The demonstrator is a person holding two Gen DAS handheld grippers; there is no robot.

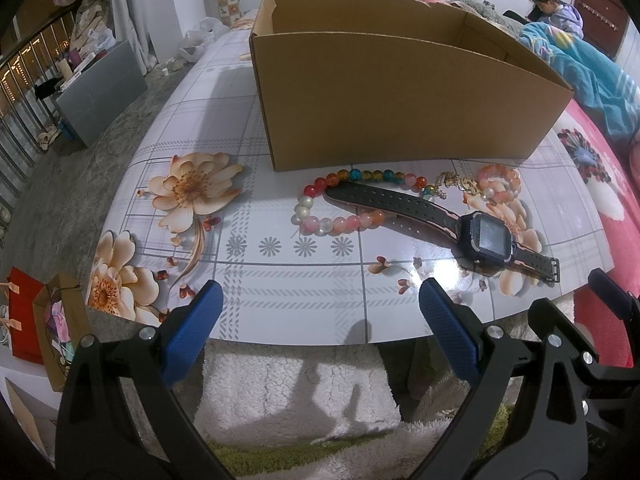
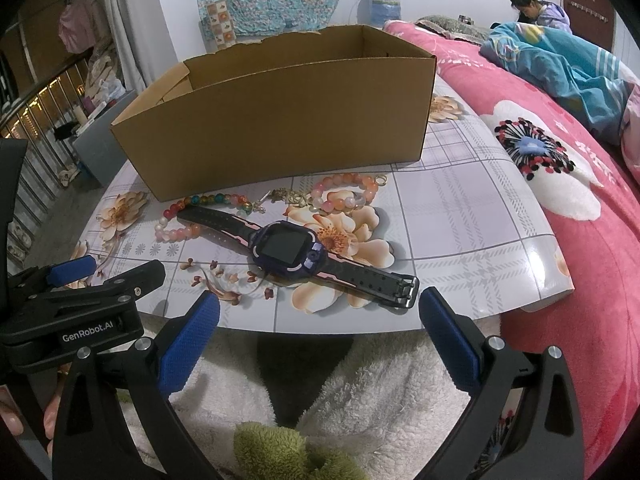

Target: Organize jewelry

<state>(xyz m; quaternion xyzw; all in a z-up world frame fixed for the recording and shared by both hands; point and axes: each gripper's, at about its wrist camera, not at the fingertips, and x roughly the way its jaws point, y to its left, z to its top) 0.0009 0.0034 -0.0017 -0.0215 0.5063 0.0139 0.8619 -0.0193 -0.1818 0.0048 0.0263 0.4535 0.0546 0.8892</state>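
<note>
Both hand-held grippers, left and right, wide open, empty. Watch strap ahead overlaps bead bracelet; lifting it may drag beads off counter.

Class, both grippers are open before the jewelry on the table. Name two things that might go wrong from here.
1. The watch strap lies across the multicolored bead bracelet; lifting either may drag the other.
2. The watch's buckle end sits near the table edge; a nudge from the right gripper might push it off.
</note>
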